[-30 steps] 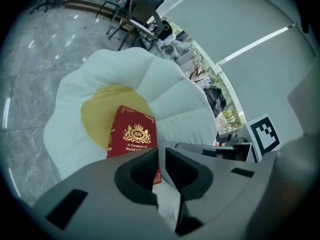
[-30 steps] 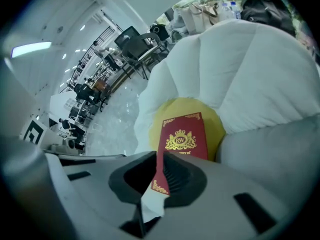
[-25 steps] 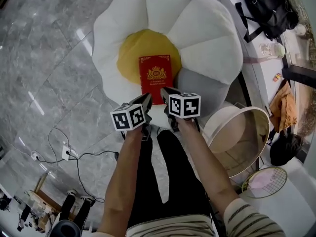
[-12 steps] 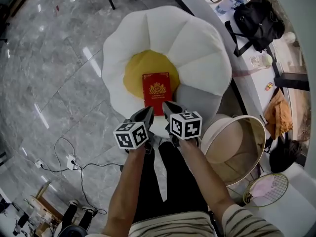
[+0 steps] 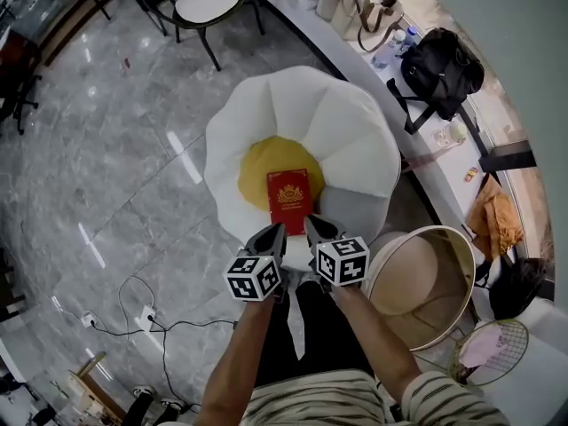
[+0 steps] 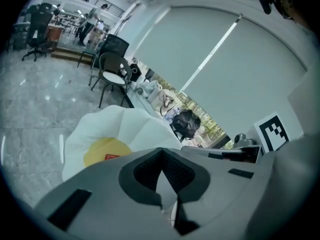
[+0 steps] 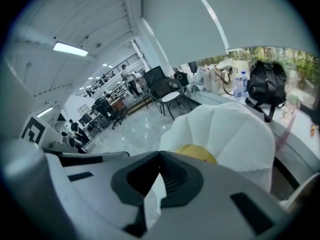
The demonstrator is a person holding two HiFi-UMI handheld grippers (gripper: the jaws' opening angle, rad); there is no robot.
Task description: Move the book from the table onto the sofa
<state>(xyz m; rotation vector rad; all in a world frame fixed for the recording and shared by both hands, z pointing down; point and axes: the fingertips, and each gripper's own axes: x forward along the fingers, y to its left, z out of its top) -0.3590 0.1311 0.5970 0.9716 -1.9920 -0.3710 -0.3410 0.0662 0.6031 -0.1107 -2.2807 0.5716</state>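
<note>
**Inspector:** Head view first. Where is the book [image 5: 289,201] in relation to the jaws?

**Assessor:** Just ahead of both sets of tips and below them. It lies flat on the yellow centre [image 5: 262,162] of the flower-shaped sofa [image 5: 297,114]. It is apart from the left gripper [image 5: 276,231] and the right gripper [image 5: 313,224], and neither touches it.

**Inspector:** State of the jaws?

**Assessor:** Both pairs are pressed together with nothing between them. Each gripper view shows its pads meeting, with only the sofa beyond.

**Inspector:** Why is the book set there, and why are the grippers held as they are?

**Assessor:** In my judgement the centre is the flattest, lowest part of the seat. The white petals ring it, so a book laid cover-up there is unlikely to slide off. The grippers hang side by side over the near rim, tips about level with each other and close to the person's body. I read that as a hands-off stance, with the placement done.

**Inspector:** Heading and long axis?

**Assessor:** The long axis runs away from the tips, roughly along the line both grippers point. The far end leans slightly toward the left gripper's side. The gold crest sits toward the far end and the lines of print nearer the jaws, so the head of the cover points away from them. I cannot tell which long edge is the spine.
</note>
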